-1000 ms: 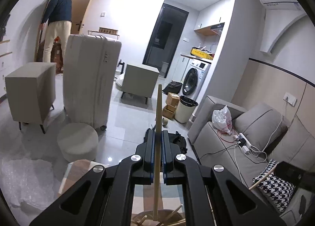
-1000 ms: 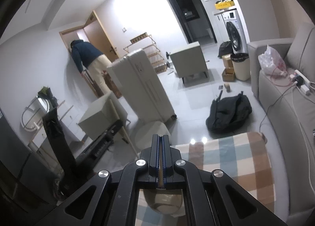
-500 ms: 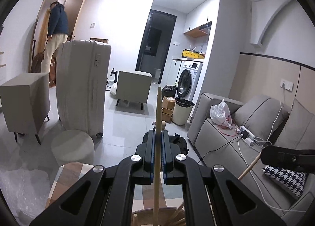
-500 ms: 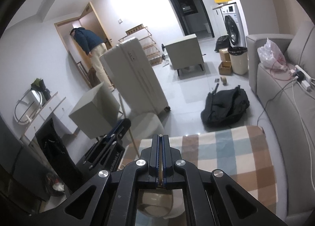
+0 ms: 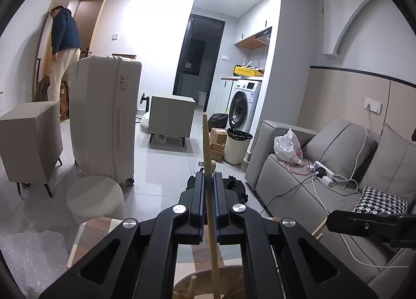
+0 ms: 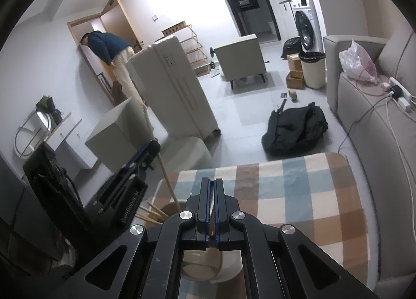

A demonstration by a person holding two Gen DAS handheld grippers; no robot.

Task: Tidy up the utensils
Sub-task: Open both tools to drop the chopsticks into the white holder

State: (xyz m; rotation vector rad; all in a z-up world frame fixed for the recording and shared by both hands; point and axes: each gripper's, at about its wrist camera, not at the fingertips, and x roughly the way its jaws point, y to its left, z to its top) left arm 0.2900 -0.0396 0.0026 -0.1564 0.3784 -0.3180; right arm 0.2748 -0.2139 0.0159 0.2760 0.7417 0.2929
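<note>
the left tool [image 5: 207, 189] is clenched on a long wooden stick [image 5: 208, 158] that stands nearly upright — its lower end reaches down into a round wooden holder [image 6: 170, 208] on the checked surface [image 6: 299, 195]. the right tool [image 6: 213, 201] pinches a pale utensil [image 6: 210, 260] above that surface.

a cream suitcase [image 5: 104, 119] stands near a grey sofa [image 5: 335, 169], black backpack [image 6: 295, 129] on the floor.
</note>
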